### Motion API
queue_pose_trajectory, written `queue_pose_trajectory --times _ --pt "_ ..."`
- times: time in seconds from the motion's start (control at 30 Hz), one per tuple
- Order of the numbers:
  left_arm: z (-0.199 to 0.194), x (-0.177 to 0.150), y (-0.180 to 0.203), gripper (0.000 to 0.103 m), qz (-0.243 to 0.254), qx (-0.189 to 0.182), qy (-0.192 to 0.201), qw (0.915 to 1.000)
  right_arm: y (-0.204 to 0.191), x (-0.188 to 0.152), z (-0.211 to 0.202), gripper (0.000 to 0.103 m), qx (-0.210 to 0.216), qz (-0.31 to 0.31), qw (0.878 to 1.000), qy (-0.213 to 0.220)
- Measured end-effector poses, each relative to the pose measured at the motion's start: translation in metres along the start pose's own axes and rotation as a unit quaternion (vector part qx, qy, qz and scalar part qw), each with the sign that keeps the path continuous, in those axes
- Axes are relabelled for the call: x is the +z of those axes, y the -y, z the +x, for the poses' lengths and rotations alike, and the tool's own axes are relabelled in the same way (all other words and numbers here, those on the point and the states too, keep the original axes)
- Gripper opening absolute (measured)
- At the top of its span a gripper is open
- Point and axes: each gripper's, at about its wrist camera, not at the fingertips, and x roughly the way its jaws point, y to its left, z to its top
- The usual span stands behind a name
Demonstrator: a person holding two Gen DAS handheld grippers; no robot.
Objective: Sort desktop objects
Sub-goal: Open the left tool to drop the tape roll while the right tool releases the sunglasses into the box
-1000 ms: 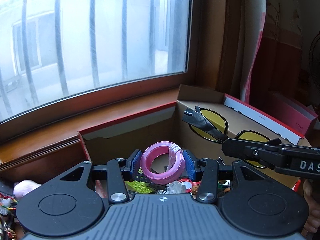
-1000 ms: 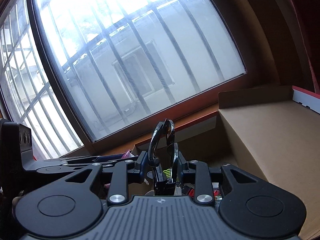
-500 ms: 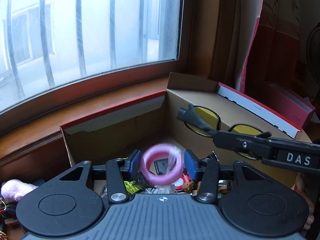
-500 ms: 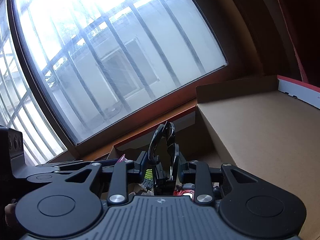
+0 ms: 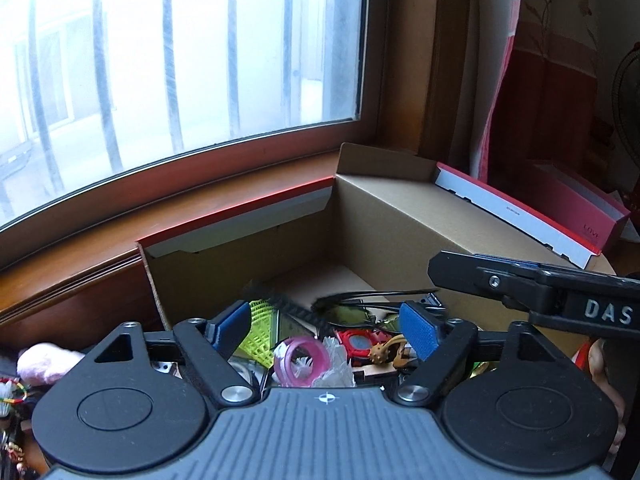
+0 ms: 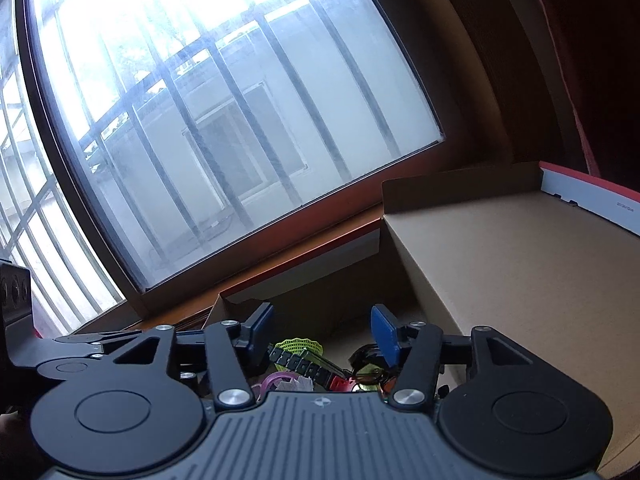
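Two grippers, both spread wide with nothing between the blue pads: left gripper (image 5: 326, 326) and right gripper (image 6: 322, 330) each hang over the open cardboard box (image 5: 240, 264). One pink ring (image 5: 300, 362) lies in the box clutter just below the left gripper, apart from both pads, with a crumpled bit of clear wrap (image 5: 334, 364) touching it. One pair of yellow-lens glasses (image 5: 352, 314) lies in the box too, temples unfolded toward the right wall; in the right wrist view it sits just under the right-hand pad (image 6: 366, 368). Around these: one neon-green mesh piece (image 5: 260, 330), one red watch (image 5: 354, 340) with a black strap, one spiky brown ball (image 5: 378, 352). One box lid (image 5: 520, 216), red-edged, stands open to the right. One pink fluffy thing (image 5: 44, 364) sits outside the box on the left. One barred window (image 5: 180, 60) behind.
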Motion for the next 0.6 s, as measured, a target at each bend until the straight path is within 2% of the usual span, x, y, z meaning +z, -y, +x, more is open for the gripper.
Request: queue_pose_trajectory --times 0.13,0.37,0.6 --pt "-0.010 -0.006 0.000 0.088 -0.001 0.007 0.005 1.0000 -0.011 -0.005 -0.010 0.071 -0.002 -0.017 1.000 0.003" --pt "-0.039 -0.018 -0.013 0.091 0.000 0.015 0.022 0.9996 -0.030 -0.016 -0.028 0.076 -0.018 -0.026 0.999 0.011" --pt "-0.084 -0.038 -0.056 0.093 -0.017 0.038 0.033 0.9986 -0.065 -0.029 -0.035 0.079 -0.025 -0.018 0.999 0.022"
